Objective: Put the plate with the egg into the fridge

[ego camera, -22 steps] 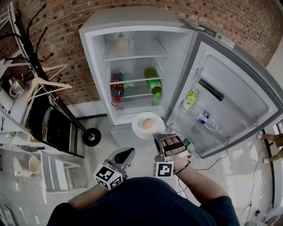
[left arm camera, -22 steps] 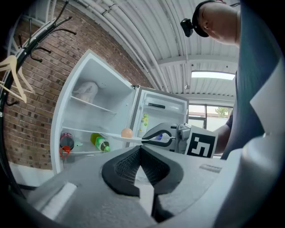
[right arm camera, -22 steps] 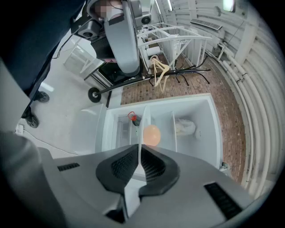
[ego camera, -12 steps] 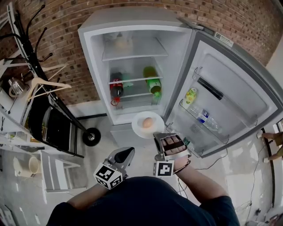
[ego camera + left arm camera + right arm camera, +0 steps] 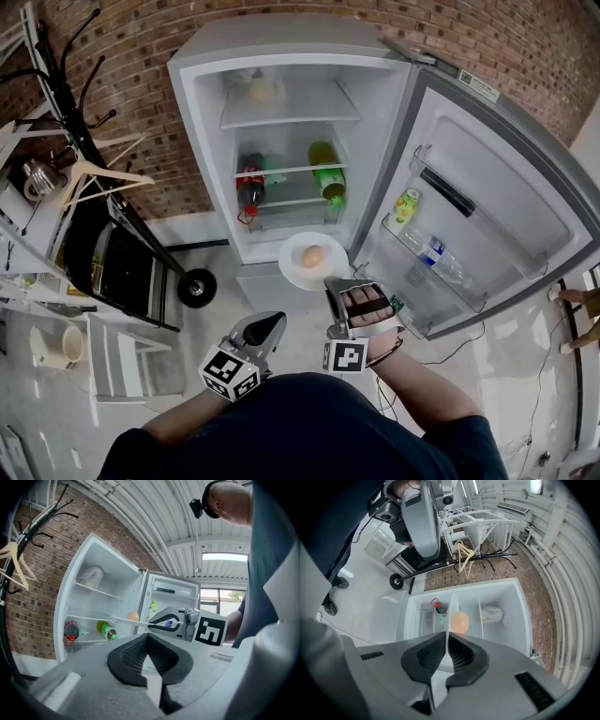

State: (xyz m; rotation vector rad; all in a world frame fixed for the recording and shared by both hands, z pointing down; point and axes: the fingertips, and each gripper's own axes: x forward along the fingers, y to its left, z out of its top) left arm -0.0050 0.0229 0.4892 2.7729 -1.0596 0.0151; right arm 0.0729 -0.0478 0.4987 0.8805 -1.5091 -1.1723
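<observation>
R gripper (image 5: 330,284) fingers pinching near rim of plate (image 5: 314,261), egg (image 5: 313,256) on it, plate sticks out fwd just short of open fridge (image 5: 291,42); L gripper (image 5: 277,320) fingers pressed together, empty, further back.

Overhead, two low views; shared fridge (image 5: 281,42)

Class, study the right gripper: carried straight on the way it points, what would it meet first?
Right gripper, shut on the plate, points into the open fridge. Nothing stands between; the plate's far rim would probably meet the middle shelf first, though depth is unclear.
</observation>
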